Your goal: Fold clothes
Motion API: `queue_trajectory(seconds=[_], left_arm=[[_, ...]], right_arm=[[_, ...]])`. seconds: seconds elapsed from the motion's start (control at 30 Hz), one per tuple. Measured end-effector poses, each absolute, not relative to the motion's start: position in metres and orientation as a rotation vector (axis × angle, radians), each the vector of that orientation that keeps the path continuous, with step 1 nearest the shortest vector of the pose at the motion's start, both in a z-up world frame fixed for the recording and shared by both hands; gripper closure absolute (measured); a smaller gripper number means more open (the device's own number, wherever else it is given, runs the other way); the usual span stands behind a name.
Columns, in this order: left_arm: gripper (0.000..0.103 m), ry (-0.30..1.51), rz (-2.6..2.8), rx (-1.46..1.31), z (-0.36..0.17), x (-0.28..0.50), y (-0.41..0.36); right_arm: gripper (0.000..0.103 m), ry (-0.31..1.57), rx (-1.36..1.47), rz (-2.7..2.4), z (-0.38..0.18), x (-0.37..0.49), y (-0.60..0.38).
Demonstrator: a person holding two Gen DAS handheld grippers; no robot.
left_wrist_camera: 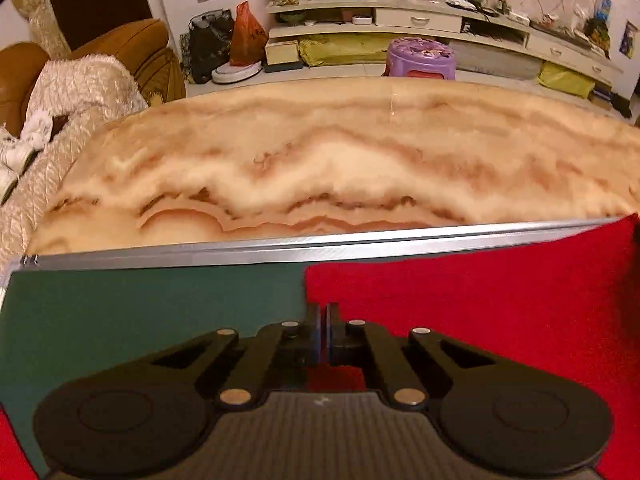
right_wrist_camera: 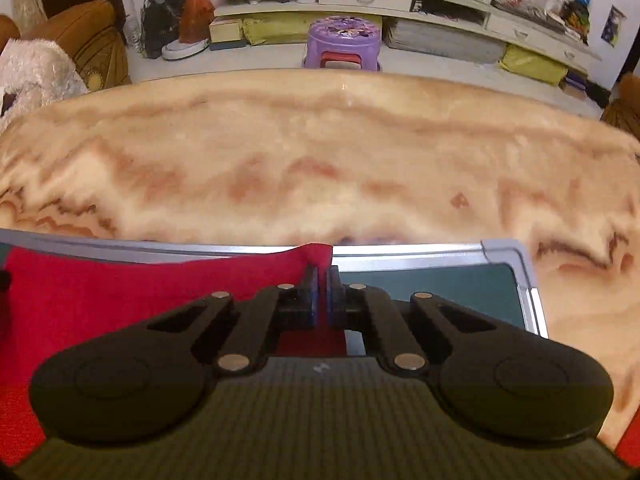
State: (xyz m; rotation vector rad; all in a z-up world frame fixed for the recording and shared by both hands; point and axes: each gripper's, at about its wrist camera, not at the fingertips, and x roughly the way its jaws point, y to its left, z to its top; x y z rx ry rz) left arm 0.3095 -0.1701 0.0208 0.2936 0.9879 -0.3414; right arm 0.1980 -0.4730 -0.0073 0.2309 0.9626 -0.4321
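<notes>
A red cloth (left_wrist_camera: 480, 320) lies flat on a green board (left_wrist_camera: 140, 312) with a silver frame. In the left wrist view, my left gripper (left_wrist_camera: 323, 310) is at the cloth's left edge, near its far corner. Its jaws are shut with the red fabric pinched between the pads. In the right wrist view the same red cloth (right_wrist_camera: 140, 292) covers the left part of the green board (right_wrist_camera: 440, 292). My right gripper (right_wrist_camera: 322, 274) is shut on the cloth's far right corner, which stands up in a small peak over the frame.
The board rests on a marble-patterned table (left_wrist_camera: 320, 160) that stretches far ahead and to both sides. Beyond its far edge stand a purple stool (left_wrist_camera: 421, 58), a low white shelf unit (left_wrist_camera: 420, 20) crowded with items, and a brown sofa with a fluffy throw (left_wrist_camera: 80, 84) at the left.
</notes>
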Motion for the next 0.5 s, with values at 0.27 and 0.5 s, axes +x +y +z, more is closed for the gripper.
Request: queue_trajectory(seconds=[0.27, 0.5], left_arm=[[0.065, 0.93, -0.301, 0.276, 0.022, 0.308, -0.162], [0.029, 0.92, -0.428, 0.167, 0.038, 0.296, -0.153]], right_arm=[[0.085, 0.943, 0.306, -0.486, -0.024, 0.193, -0.484], [0.075, 0.828, 0.352, -0.376, -0.006, 0.176, -0.49]])
